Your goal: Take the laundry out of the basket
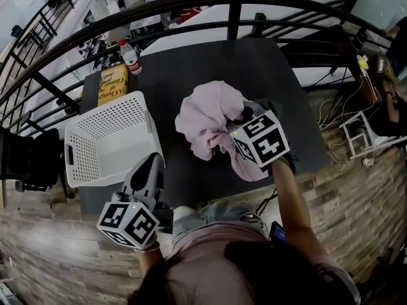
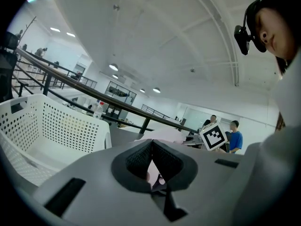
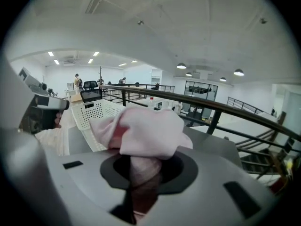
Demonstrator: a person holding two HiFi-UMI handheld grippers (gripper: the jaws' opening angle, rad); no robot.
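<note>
pink garment (image 1: 210,116) is out of the white laundry basket (image 1: 82,170)
right gripper (image 3: 143,168) pinches it, bunched over the counter (image 1: 254,68) beside the basket; left gripper (image 1: 151,165) has its jaws together, empty, near the basket's corner.

The left gripper (image 2: 151,150) and right gripper (image 3: 141,166) are pale grey moulded shells with dark textured pads. Each carries a white cube (image 1: 127,223) printed with black square markers. The person wears a pale pink top (image 1: 216,240).
</note>
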